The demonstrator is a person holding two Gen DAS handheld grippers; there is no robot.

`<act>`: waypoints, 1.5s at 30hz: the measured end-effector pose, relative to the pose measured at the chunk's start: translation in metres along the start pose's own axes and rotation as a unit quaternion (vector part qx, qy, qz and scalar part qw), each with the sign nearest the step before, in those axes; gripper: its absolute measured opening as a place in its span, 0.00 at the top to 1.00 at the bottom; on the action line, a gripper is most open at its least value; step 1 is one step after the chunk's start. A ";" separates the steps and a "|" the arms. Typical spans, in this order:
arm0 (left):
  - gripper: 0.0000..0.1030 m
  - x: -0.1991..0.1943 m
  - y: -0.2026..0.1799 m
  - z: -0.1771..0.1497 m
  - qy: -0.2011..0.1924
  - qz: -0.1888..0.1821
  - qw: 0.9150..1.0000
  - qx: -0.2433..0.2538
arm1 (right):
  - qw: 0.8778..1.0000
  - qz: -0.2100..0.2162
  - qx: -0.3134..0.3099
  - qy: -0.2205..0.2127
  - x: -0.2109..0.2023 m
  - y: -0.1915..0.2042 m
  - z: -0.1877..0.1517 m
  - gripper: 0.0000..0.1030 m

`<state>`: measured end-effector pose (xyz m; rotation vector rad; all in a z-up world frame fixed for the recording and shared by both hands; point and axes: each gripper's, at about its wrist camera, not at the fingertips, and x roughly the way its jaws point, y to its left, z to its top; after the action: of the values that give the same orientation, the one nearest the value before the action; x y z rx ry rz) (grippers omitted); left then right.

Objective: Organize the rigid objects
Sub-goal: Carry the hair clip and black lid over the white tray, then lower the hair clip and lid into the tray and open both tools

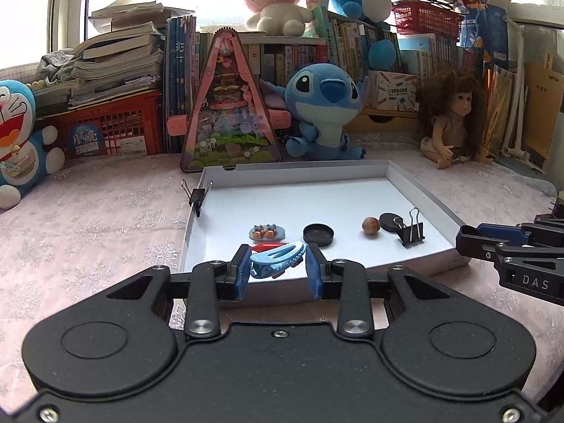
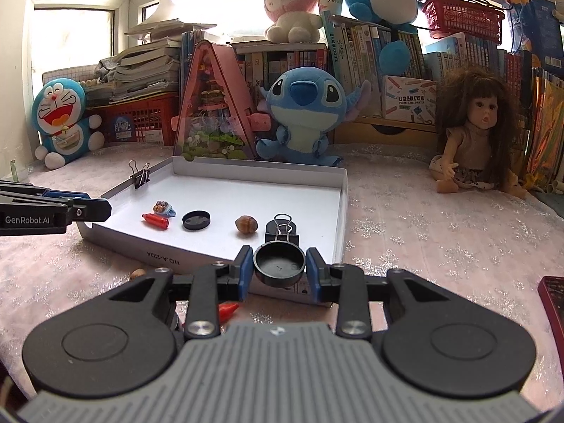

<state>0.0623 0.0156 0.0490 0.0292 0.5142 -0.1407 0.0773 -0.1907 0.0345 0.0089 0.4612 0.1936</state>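
A white shallow box [image 1: 419, 185] [image 2: 340, 208] lies on the pink tablecloth. My left gripper [image 1: 278, 269] is shut on a blue hair clip [image 1: 276, 259] above the box's near edge. My right gripper [image 2: 279, 269] is shut on a black round cap [image 2: 279, 264] over the box's near corner. Inside the box lie a second black cap [image 1: 318, 234] [image 2: 196, 219], a walnut [image 1: 371, 226] [image 2: 246, 225], a black binder clip [image 1: 410, 229] [image 2: 282, 231], a red toy piece [image 1: 268, 246] [image 2: 155, 221] and a small toy plate [image 1: 267, 232] [image 2: 163, 208].
Another binder clip [image 1: 197, 195] [image 2: 140, 174] grips the box's wall. Plush toys [image 1: 322, 112], a doll [image 1: 453, 120], a pink triangular case [image 1: 231, 105] and books line the back. A nut [image 2: 136, 274] and a red piece [image 2: 228, 310] lie on the cloth beside the box.
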 end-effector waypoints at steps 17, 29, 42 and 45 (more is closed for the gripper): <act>0.70 0.067 0.027 0.050 0.004 -0.002 0.999 -0.034 | 0.998 0.004 0.059 0.033 0.062 -0.026 0.050 0.64; 0.70 0.128 0.036 0.055 0.045 0.027 0.998 -0.044 | 0.995 -0.016 0.061 0.075 0.108 -0.030 0.060 0.64; 0.70 0.159 0.026 0.049 0.069 0.033 0.996 -0.039 | 0.993 -0.027 0.079 0.087 0.136 -0.034 0.056 0.64; 0.70 0.161 0.025 0.046 0.072 0.035 0.996 -0.035 | 0.993 -0.028 0.078 0.087 0.137 -0.033 0.054 0.64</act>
<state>0.2268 0.0172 0.0102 -0.0114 0.6610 -0.0521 0.2279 -0.1954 0.0208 0.1334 0.6485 0.1039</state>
